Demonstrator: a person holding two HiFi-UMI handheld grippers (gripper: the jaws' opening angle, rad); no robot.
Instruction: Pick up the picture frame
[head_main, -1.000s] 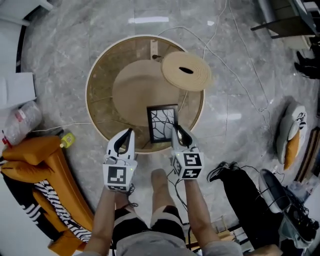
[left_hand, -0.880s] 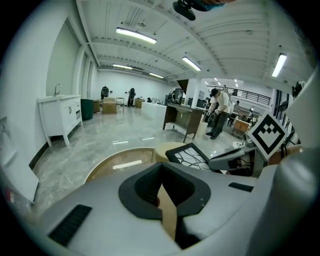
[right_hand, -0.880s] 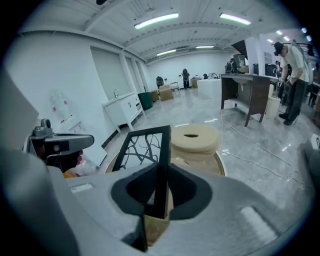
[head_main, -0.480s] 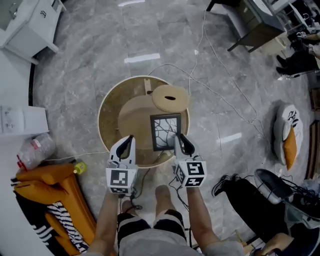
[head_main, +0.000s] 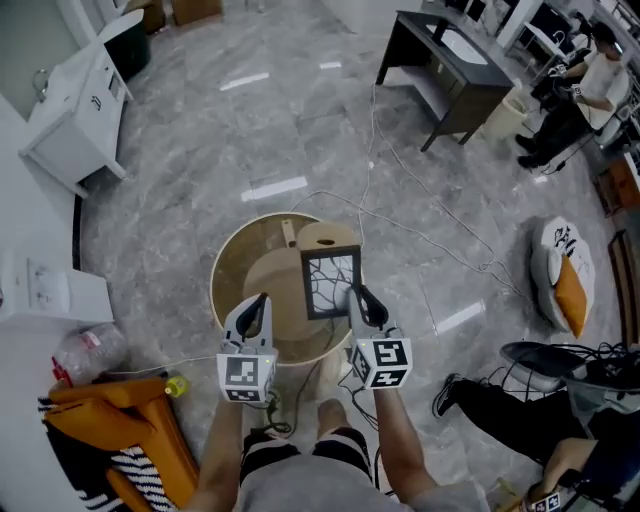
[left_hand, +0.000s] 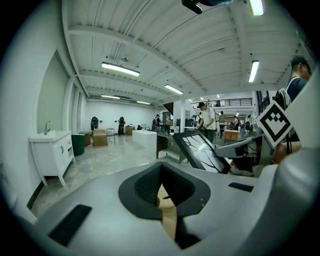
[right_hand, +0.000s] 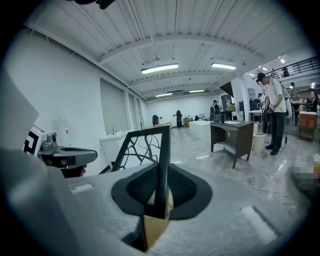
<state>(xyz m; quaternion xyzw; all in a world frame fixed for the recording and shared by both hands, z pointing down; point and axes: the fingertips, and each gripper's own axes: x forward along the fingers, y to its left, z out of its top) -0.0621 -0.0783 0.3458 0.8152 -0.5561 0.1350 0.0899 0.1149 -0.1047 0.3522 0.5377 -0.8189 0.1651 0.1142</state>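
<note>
Black picture frame (head_main: 332, 283) pinched in right gripper (head_main: 356, 294) jaws, partly hiding round table (head_main: 228, 272), left gripper (head_main: 258, 301) jaws together

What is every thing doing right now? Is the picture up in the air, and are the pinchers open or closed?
picture frame: held up above the table, gripped by its right edge.
right gripper: shut on the picture frame.
left gripper: jaws together, holding nothing.
round table: standing on the floor beneath the frame.
tan disc: lying flat at the table's far edge.
</note>
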